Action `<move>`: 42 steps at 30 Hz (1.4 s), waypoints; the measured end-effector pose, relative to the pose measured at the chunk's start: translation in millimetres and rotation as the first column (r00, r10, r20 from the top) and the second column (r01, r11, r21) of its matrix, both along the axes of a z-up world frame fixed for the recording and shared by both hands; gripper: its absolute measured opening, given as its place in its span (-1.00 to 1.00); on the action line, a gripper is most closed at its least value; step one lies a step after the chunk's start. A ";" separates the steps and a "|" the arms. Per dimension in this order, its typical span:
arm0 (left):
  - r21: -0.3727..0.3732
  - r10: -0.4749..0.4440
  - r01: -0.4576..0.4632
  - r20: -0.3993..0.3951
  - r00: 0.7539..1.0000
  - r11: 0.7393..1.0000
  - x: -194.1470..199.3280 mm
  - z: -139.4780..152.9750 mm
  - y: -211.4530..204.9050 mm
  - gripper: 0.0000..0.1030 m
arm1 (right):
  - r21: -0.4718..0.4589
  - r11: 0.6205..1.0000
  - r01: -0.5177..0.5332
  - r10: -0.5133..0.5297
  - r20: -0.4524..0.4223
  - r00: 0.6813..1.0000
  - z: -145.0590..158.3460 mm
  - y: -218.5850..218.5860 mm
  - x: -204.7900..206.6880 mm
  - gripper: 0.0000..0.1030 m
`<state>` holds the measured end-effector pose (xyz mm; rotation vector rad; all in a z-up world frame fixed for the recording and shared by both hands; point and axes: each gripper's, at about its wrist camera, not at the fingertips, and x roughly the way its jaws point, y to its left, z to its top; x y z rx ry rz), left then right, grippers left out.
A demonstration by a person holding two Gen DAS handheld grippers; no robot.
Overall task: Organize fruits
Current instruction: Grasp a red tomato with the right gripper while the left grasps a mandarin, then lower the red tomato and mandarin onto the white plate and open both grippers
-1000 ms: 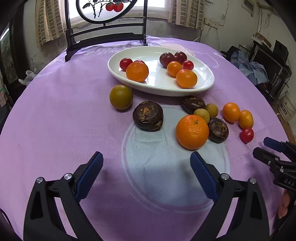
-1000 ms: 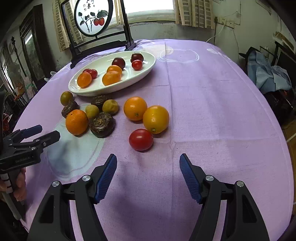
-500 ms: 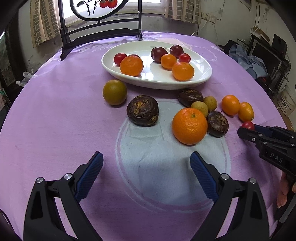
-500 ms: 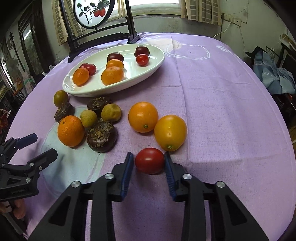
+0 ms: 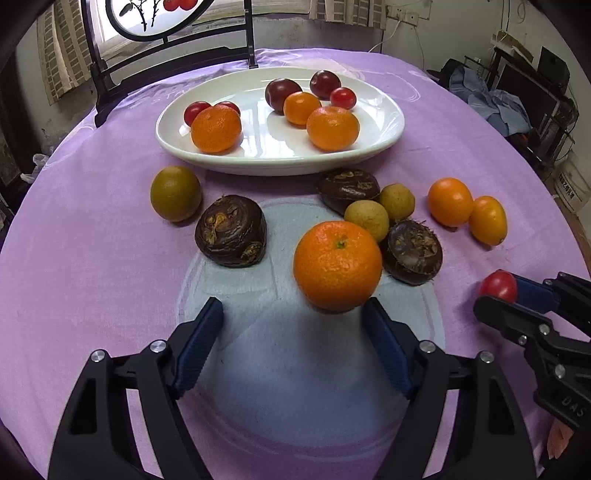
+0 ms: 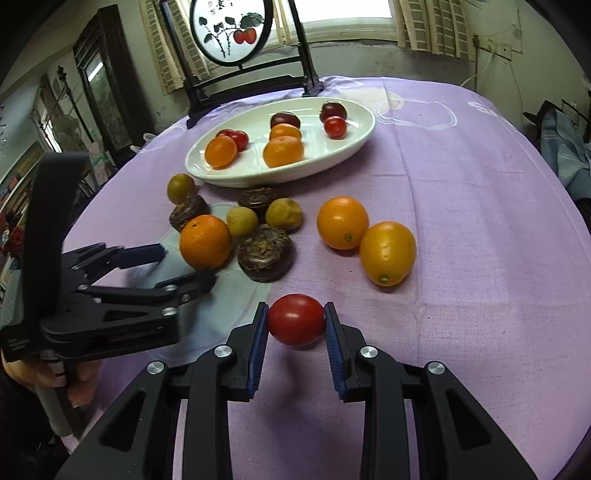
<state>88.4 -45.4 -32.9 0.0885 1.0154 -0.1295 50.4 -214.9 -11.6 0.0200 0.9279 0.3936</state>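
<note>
A red cherry tomato (image 6: 295, 319) sits pinched between the blue pads of my right gripper (image 6: 295, 314), which is shut on it just above the purple cloth; the left wrist view shows that tomato (image 5: 498, 286) at the far right. My left gripper (image 5: 291, 308) is closing, its pads clear of the big orange mandarin (image 5: 338, 264) that lies just beyond its right fingertip. The white oval plate (image 5: 277, 166) behind holds mandarins, dark plums and small red tomatoes.
Loose on the cloth lie a green-brown fruit (image 5: 175, 194), three dark water chestnuts (image 5: 231, 230), two small yellow-green fruits (image 5: 367, 219), and two orange-yellow tomatoes (image 6: 388, 253). A framed round panel (image 6: 229, 29) stands behind the plate. A person's hand (image 6: 22, 369) holds the left gripper.
My right gripper advanced onto the red tomato and shut on it. My left gripper moved toward the big mandarin and its jaws narrowed.
</note>
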 end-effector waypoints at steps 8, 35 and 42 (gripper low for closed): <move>-0.007 -0.024 0.024 0.000 1.000 1.000 12.4 2.6 -13.0 0.10 | 0.008 1.000 -0.019 0.019 0.009 1.000 2.4 2.5 -2.9 -0.41; -0.045 0.040 -0.034 0.140 0.989 0.998 84.6 94.6 21.6 -0.16 | -0.178 0.984 0.033 0.005 0.212 0.977 72.1 46.4 98.5 -0.41; -0.014 0.060 -0.059 0.074 0.995 0.998 135.2 70.9 15.3 -0.16 | -0.186 0.981 0.061 -0.035 0.143 0.989 53.5 55.4 148.3 -0.41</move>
